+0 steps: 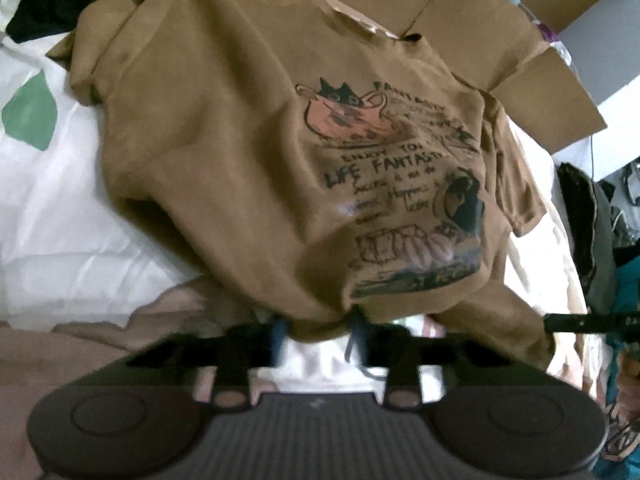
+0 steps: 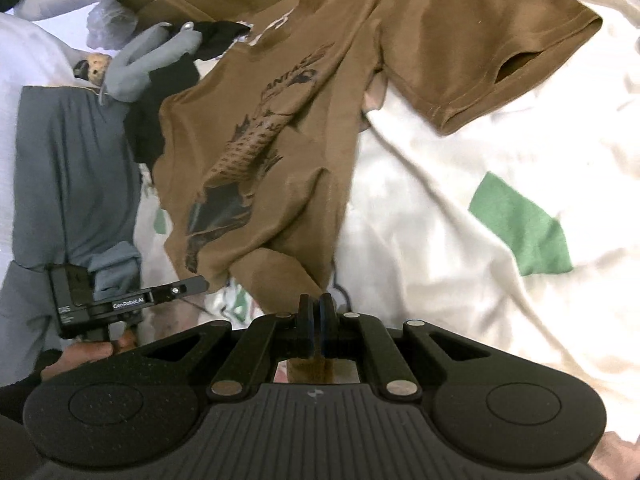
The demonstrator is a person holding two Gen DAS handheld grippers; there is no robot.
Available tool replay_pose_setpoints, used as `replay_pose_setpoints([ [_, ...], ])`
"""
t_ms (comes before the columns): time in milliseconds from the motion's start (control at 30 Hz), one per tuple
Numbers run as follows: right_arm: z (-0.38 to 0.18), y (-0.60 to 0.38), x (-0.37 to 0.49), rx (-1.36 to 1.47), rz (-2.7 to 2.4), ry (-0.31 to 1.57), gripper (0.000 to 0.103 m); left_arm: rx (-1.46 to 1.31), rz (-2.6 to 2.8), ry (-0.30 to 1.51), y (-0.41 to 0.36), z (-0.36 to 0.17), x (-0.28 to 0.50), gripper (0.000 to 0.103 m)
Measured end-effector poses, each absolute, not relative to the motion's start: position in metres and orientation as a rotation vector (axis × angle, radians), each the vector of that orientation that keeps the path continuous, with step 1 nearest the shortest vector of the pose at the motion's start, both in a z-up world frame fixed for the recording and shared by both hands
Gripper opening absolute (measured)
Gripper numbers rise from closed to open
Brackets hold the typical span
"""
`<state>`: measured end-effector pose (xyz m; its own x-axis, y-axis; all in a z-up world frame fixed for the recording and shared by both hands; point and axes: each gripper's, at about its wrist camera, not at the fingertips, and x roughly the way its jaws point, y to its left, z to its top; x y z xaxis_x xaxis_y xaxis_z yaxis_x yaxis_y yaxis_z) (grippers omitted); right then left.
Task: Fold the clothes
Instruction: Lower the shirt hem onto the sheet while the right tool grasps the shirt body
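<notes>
Garment: brown printed T-shirt [image 1: 248, 152], lying rumpled just ahead of both grippers on a white sheet [image 1: 60, 220] with green patches.
Print: cat-and-teapot drawing with lettering [image 1: 384, 168], facing up, ahead and slightly right of the left gripper.
Left gripper [image 1: 320, 336]: fingers stood a little apart; the shirt's lower hem was bunched between the fingertips [image 1: 358, 334]. The view was blurred there, so I could not tell whether the pads pressed the cloth.
Right gripper [image 2: 316, 312]: jaws fully together, pinching a fold of the shirt's hem; brown cloth showed through behind the pads.
Shirt seen from the right gripper: body [image 2: 256, 160] ran up and away from the pinch point, creased along its length; one short sleeve [image 2: 500, 60] lay open far ahead to the right.
Left gripper seen from the right wrist: black body [image 2: 120, 304] low on the left, a hand [image 2: 84, 354] beneath it, its tip at the shirt's near corner.
Grey clothing [image 2: 76, 168]: far left of the right gripper, beside the shirt.
Black garment [image 2: 160, 120]: between the grey clothing and the shirt, touching the shirt's left edge.
Cardboard box [image 1: 500, 40]: beyond the shirt's collar, ahead of the left gripper.
</notes>
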<state>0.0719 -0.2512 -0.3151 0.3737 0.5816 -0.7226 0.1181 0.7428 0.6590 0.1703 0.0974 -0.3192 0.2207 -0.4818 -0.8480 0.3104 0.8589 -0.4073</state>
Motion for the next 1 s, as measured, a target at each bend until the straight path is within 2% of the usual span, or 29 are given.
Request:
replay_pose_setpoints([
  [133,-0.312,-0.254,0.073,0.654,0.298,1.173,0.0,-0.117,-0.56,1.175,0.096,-0.296,0.173,0.015],
  [400,-0.316,-0.26,0.076,0.663,0.304,1.228,0.0,-0.031,-0.591,1.114,0.094,-0.252,0.2,0.015],
  [500,-0.325,-0.249,0.075,0.687,0.353,1.272,0.003,0.022,-0.605,1.092,0.086,-0.242,0.213,0.015],
  [533,-0.327,-0.245,0.074,0.7,0.365,1.28,0.011,0.038,-0.608,1.085,0.085,-0.239,0.217,0.015],
  [567,-0.33,-0.242,0.074,0.718,0.377,1.286,0.025,0.052,-0.611,1.079,0.083,-0.237,0.222,0.015],
  [633,-0.331,-0.238,0.073,0.756,0.393,1.271,0.045,0.081,-0.613,1.066,0.08,-0.234,0.231,0.015],
  [667,-0.33,-0.237,0.073,0.775,0.404,1.256,0.05,0.095,-0.614,1.061,0.078,-0.233,0.236,0.015],
  [767,-0.328,-0.239,0.072,0.826,0.431,1.223,0.062,0.12,-0.61,1.054,0.073,-0.235,0.251,0.015],
  [1000,-0.325,-0.217,0.071,0.745,0.5,1.259,0.074,0.141,-0.58,1.067,0.058,-0.254,0.289,0.015],
])
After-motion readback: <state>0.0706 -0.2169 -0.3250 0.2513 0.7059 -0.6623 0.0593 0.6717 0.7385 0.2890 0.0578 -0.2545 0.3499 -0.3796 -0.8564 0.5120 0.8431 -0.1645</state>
